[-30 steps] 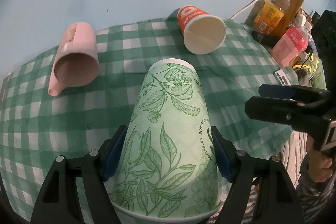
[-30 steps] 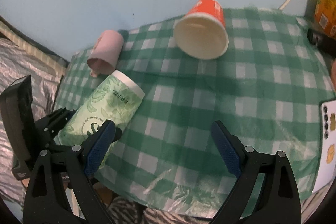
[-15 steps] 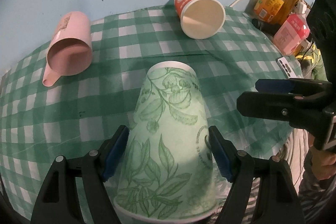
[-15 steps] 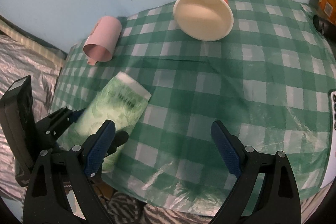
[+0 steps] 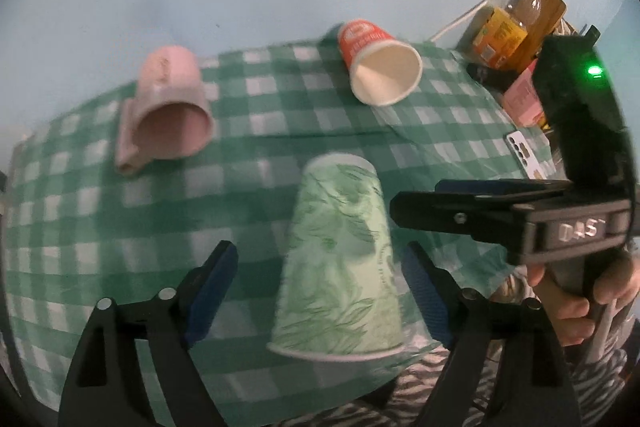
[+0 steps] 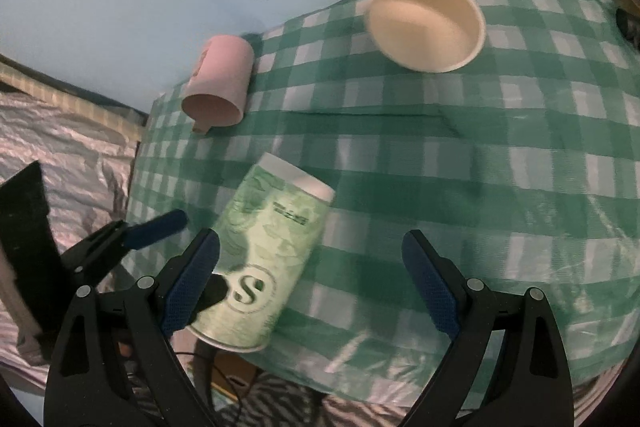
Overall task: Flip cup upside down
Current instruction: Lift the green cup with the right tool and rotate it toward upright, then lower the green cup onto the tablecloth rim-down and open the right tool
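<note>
A green leaf-print paper cup point(image 5: 340, 259) stands upside down, rim down, at the near edge of the green checked tablecloth point(image 5: 256, 195). It also shows in the right wrist view point(image 6: 268, 259). My left gripper point(image 5: 320, 291) is open, its blue pads on either side of the cup with clear gaps. My right gripper point(image 6: 310, 291) is open and empty; the cup is at its left finger. The right gripper shows in the left wrist view point(image 5: 480, 211), just right of the cup.
A pink mug point(image 5: 168, 111) lies on its side at the far left. A red paper cup point(image 5: 380, 67) lies on its side at the back. Bottles point(image 5: 516, 19), a pink pack point(image 5: 524, 99) and a phone point(image 5: 520, 151) sit at the right edge.
My left gripper has opened and let go of the green cup, which now stands rim down on the cloth. The right gripper has moved closer to the cup.
</note>
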`<state>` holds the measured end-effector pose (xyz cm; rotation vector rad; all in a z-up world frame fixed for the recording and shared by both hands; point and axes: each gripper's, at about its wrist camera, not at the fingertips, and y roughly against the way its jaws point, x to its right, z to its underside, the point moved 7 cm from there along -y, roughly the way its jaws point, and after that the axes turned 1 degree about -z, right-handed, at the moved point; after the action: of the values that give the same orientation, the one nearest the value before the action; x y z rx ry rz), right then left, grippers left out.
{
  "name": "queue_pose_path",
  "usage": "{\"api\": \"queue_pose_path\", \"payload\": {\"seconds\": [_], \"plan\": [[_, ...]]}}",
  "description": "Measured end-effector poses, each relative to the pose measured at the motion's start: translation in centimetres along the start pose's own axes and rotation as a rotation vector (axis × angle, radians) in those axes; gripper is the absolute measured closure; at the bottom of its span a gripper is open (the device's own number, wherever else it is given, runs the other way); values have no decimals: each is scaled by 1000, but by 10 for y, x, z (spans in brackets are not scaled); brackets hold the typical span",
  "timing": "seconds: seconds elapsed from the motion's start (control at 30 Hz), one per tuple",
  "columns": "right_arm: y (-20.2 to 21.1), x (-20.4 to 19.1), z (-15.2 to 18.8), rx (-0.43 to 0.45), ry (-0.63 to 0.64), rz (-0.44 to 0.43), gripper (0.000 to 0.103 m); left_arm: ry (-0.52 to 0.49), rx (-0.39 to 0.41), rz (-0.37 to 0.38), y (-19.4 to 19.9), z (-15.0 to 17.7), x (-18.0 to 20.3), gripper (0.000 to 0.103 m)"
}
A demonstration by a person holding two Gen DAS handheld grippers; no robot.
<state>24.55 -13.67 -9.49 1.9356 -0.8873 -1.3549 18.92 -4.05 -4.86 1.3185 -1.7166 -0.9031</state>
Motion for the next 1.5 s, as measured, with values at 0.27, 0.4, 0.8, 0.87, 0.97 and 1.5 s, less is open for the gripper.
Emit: {"api": "queue_pose_path", "payload": {"seconds": [0.27,0.4,0.8,0.87,0.97,1.5], "plan": [[-28,-12,1,-60,-86,-43,10,30,14,-61,7,4,-36,14],[-40,-18,1,-81,-121,-49,10,54,17,-86,3,6,-55,14],[-66,-14,1,-176,-219,-48,11,145,10,-78,-22,13,-89,14],[-66,-13,1,-167,-238,-51,13,148,5,-83,-26,14,-91,14],[-66,-14,0,-164,-237,-60,26,152,0,-80,-29,15,-94,14],[-25,-39,-4,33,5,4,31,140,30,-60,-21,22,-86,14]]}}
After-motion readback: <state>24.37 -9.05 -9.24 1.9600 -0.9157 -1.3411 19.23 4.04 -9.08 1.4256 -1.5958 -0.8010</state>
